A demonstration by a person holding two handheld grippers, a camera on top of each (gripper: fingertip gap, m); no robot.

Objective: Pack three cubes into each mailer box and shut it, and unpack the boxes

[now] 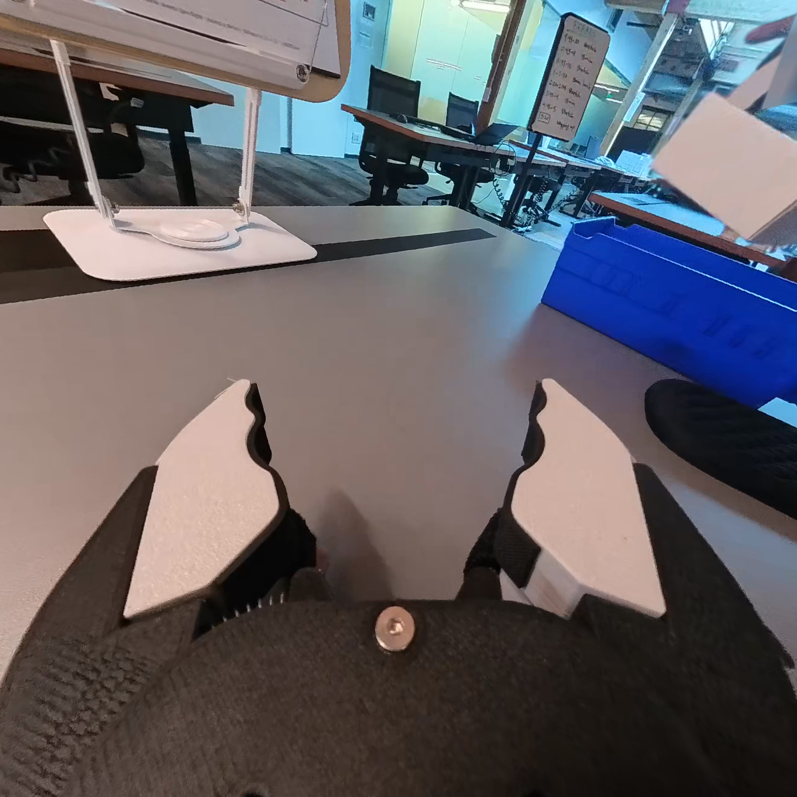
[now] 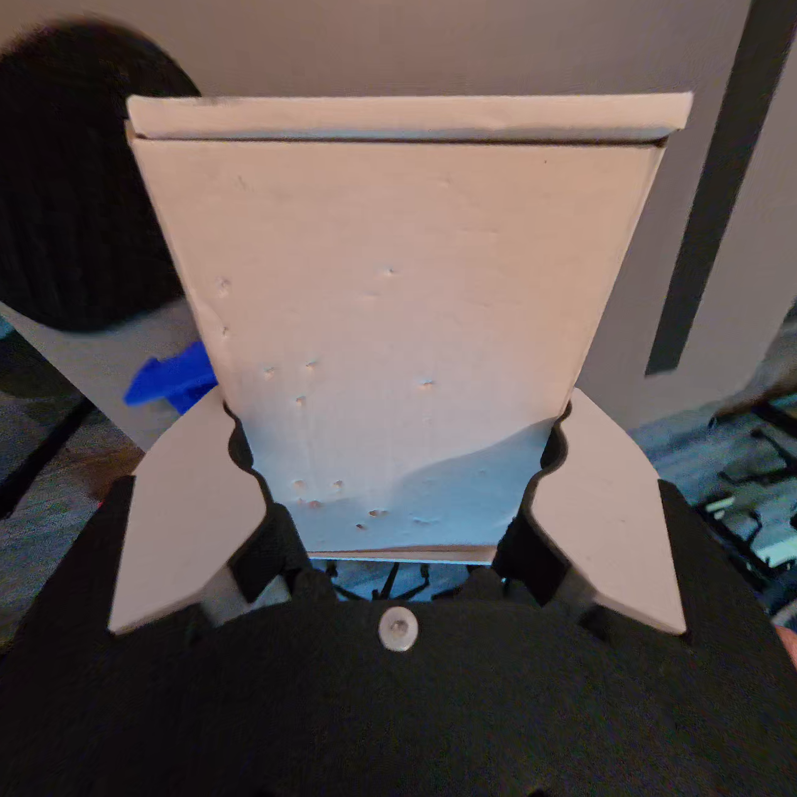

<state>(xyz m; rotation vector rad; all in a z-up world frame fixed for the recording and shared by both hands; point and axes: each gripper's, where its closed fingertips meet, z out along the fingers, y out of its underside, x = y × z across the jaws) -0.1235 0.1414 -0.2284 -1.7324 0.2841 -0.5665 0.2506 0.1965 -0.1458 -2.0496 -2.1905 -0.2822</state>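
My right gripper [image 2: 396,409] is shut on a white mailer box [image 2: 388,267], its fingers on the two sides. The box is closed and held in the air above the grey table [image 2: 474,43]. Its flat face is dented in several spots. The same box shows blurred at the upper right of the left wrist view [image 1: 724,168], above the blue bin [image 1: 673,297]. My left gripper [image 1: 396,388] is open and empty, low over the grey table [image 1: 388,323]. No cubes are in view.
A white stand [image 1: 181,246] with a clear sign holder sits on a black strip at the table's far left. A black rounded object [image 1: 724,440] lies right of the left gripper, also at the left of the right wrist view [image 2: 77,172]. Desks, chairs and a whiteboard stand beyond. Tip to tip, the grippers are about 40 centimetres apart. To the black rounded object [image 1: 724,440]: right tips about 20 centimetres, left tips about 25 centimetres.
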